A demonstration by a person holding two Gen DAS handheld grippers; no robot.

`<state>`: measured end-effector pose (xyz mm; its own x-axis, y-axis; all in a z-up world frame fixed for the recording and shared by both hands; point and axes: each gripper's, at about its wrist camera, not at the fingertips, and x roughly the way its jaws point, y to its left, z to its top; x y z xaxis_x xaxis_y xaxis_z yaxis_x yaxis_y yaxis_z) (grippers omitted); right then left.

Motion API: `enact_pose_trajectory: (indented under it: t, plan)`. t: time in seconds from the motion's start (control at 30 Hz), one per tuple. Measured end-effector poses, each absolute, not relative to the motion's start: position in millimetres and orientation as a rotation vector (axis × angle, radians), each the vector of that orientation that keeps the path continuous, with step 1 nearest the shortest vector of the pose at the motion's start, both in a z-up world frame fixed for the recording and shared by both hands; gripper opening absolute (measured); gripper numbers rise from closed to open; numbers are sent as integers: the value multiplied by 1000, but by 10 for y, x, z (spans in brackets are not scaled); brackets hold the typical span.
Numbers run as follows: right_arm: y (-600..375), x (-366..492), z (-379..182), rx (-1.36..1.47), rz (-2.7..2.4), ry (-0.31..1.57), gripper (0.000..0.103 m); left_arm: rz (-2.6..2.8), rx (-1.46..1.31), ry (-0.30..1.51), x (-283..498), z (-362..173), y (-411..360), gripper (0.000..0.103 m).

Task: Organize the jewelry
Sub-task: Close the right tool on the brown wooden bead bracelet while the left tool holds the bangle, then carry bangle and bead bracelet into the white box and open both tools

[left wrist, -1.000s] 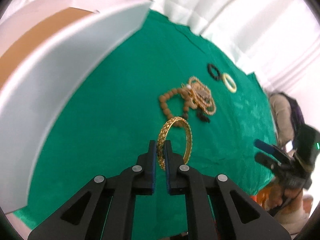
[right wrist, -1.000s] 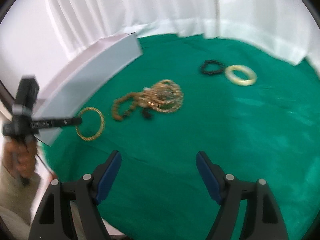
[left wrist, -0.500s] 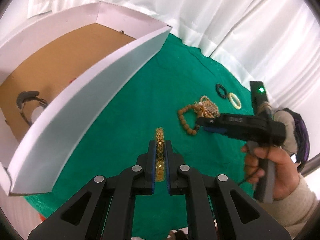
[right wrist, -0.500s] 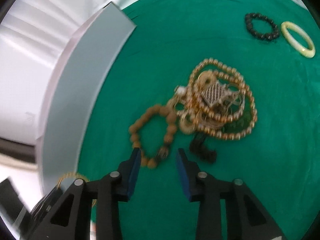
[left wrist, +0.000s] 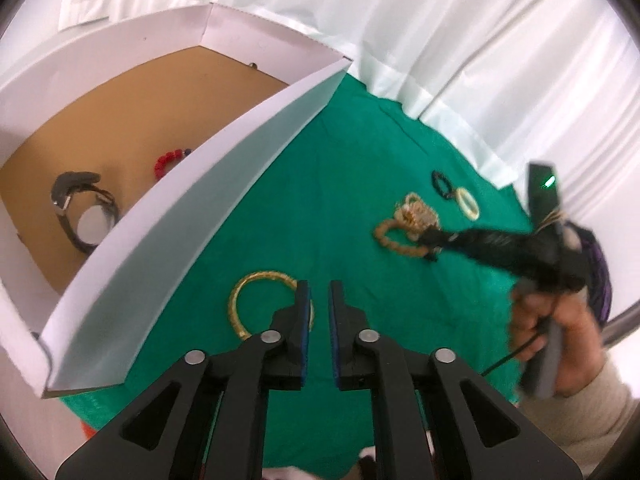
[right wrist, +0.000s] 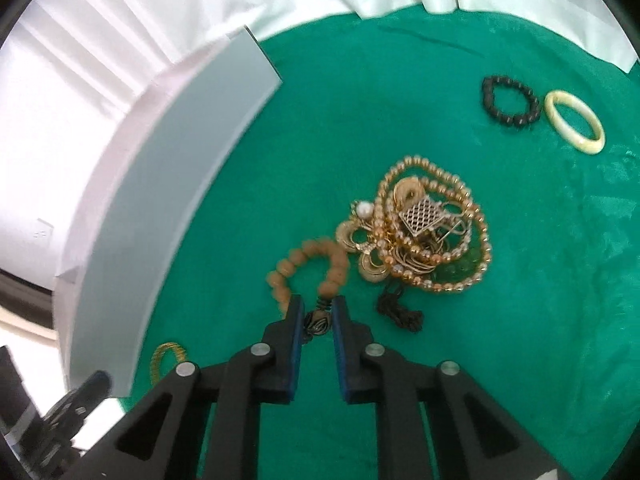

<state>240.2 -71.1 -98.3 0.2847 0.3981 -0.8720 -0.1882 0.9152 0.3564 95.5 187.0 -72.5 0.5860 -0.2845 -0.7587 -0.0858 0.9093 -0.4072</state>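
A gold bangle (left wrist: 256, 300) lies flat on the green cloth beside the white box wall, just left of my left gripper (left wrist: 319, 304), whose jaws stand slightly apart with nothing between them. The bangle also shows in the right wrist view (right wrist: 166, 358). My right gripper (right wrist: 317, 320) stands low over the brown bead bracelet (right wrist: 308, 266), jaws narrowly apart around its dark charm (right wrist: 318, 320). A tangle of gold necklaces (right wrist: 428, 236) lies just beyond. The box (left wrist: 168, 92) holds a watch (left wrist: 86, 212) and red beads (left wrist: 166, 162).
A black bead bracelet (right wrist: 510, 100) and a pale jade bangle (right wrist: 576, 128) lie at the far right of the cloth (right wrist: 400, 100). White curtains hang behind. The box wall (right wrist: 168, 184) runs along the left.
The left gripper has let go of the gold bangle, which now lies flat on the cloth. The right gripper has moved down to the brown bead bracelet and narrowed around its charm.
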Motion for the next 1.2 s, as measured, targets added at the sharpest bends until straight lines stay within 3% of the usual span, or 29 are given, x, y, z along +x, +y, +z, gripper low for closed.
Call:
enact_pose_trajectory:
  t: [0.13, 0.47, 0.53, 0.63, 0.67, 0.97, 1.2]
  plan:
    - [-797, 2245, -770, 185, 438, 1174, 14, -120, -285, 970, 920, -779, 1694, 23]
    - [-922, 1994, -737, 214, 506, 1177, 14, -206, 89, 1097, 1151, -1303, 1270, 26]
    - [-967, 1993, -710, 225, 510, 1172, 14, -226, 71, 1101, 1188, -1332, 1320, 26]
    - [-1011, 2010, -631, 239, 519, 1156, 14, -228, 34, 1117, 1217, -1332, 1377, 5]
    - [-1015, 2012, -597, 244, 523, 1150, 14, -223, 8, 1122, 1227, -1331, 1406, 4]
    - [-875, 2088, -89, 241, 618, 1068, 14, -239, -447, 992, 1195, -822, 1819, 3]
    - [-424, 2285, 458, 204, 723, 996, 14, -183, -571, 785, 1105, 87, 2270, 3]
